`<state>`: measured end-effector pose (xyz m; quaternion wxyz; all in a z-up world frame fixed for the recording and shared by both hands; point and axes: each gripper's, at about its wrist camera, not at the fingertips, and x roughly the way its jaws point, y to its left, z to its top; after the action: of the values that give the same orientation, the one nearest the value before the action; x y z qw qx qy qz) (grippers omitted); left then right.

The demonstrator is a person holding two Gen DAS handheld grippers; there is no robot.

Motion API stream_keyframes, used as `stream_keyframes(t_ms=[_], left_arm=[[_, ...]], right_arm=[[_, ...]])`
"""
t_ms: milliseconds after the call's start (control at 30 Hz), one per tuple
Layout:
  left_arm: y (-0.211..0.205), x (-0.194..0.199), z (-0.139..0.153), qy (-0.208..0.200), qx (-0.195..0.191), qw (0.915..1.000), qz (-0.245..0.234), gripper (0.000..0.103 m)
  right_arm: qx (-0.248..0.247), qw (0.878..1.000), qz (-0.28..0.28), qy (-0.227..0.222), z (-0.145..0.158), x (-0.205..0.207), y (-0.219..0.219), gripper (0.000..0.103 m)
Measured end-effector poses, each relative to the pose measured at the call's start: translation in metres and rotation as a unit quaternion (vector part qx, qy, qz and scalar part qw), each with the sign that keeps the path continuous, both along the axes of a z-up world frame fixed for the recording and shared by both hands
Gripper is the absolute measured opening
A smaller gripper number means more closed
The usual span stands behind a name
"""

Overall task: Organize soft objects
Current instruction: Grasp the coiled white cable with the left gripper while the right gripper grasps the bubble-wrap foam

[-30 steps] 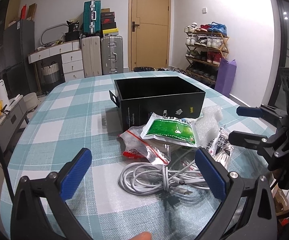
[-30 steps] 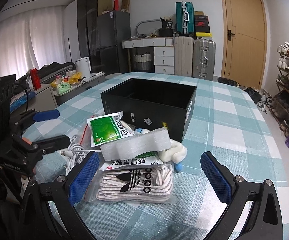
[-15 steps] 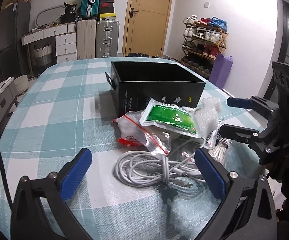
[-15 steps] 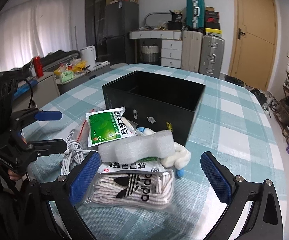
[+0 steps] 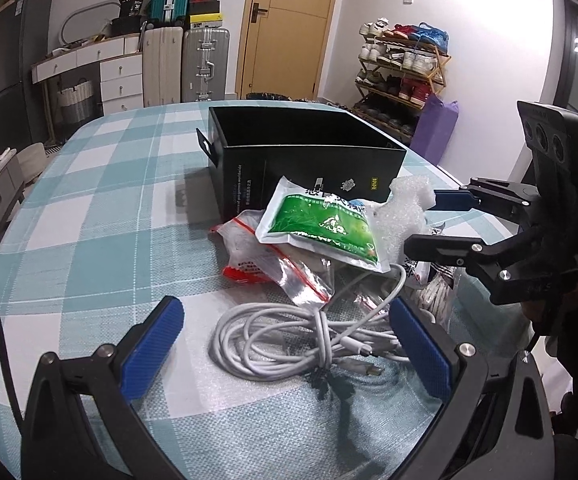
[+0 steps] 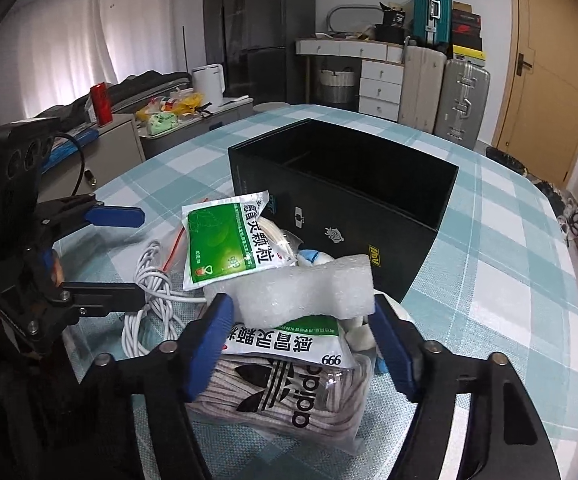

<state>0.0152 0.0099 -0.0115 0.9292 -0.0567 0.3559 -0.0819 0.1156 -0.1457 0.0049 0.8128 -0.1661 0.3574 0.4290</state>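
The right gripper [image 6: 301,312] had just been closing its jaws onto the foam block [image 6: 303,290], which lay crosswise atop the pile before the black box [image 6: 369,216], while the left gripper [image 5: 285,340] gaped wide above the white cable [image 5: 289,340].

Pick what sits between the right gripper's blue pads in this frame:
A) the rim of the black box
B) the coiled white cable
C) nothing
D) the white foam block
D: in the right wrist view the right gripper brackets the white foam block, its jaws having just been closing on it.
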Motion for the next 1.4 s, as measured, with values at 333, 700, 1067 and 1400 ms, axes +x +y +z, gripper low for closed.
stream_keyframes(t_ms=[333,700,1067,1400], left_arm=[[0.000,0.000,0.002,0.000,-0.007,1.0000,-0.005,0.103],[-0.007,0.006,-0.003,0.024,-0.035,0.9987,-0.028,0.103],[-0.012,0.007,-0.005,0.050,-0.003,0.9983,-0.029,0.103],[-0.018,-0.005,-0.015,0.057,0.026,0.9972,-0.040,0.097]], right_arm=[[0.025,0.999,-0.025,-0.010,0.006,-0.009,-0.022,0.064],[0.051,0.995,-0.081,-0.014,0.012,-0.020,-0.060,0.064],[0.064,0.994,-0.089,-0.017,0.014,-0.024,-0.070,0.064],[0.073,0.993,-0.088,-0.015,0.012,-0.025,-0.071,0.064]])
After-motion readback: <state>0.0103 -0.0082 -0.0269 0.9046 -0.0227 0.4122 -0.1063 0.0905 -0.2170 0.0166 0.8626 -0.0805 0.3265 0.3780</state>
